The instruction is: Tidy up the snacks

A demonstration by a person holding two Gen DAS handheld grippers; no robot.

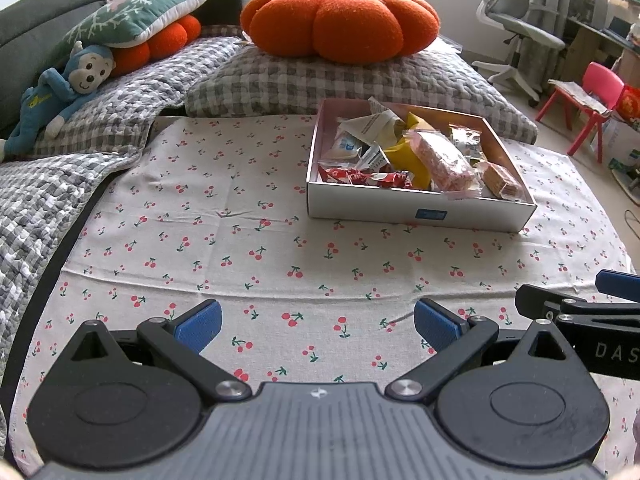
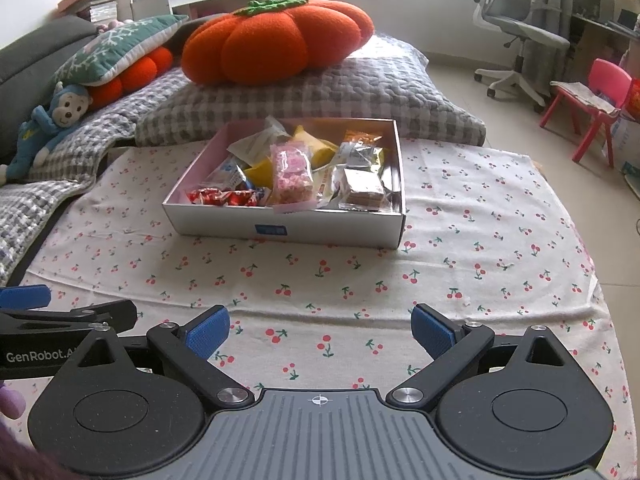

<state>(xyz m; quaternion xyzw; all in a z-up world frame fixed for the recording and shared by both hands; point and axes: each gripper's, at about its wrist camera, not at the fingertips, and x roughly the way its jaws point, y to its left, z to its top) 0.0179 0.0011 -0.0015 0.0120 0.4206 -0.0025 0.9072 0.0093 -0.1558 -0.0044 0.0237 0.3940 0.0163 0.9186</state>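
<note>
Cherry-print cloth covers the surface, and both grippers hover low over it with nothing between their blue pads. Left gripper has its fingers spread wide, and the right gripper matches it, fingers wide and holding nothing. From the left wrist view the white snack box sits at one o'clock, well apart from the fingers; from the right wrist view the same box lies near twelve o'clock. Inside it are wrapped snacks in a loose heap (a pink speckled bar lies on top, red wrappers at the near wall). Beyond the box, an orange pumpkin cushion rests on a grey checked pillow.
</note>
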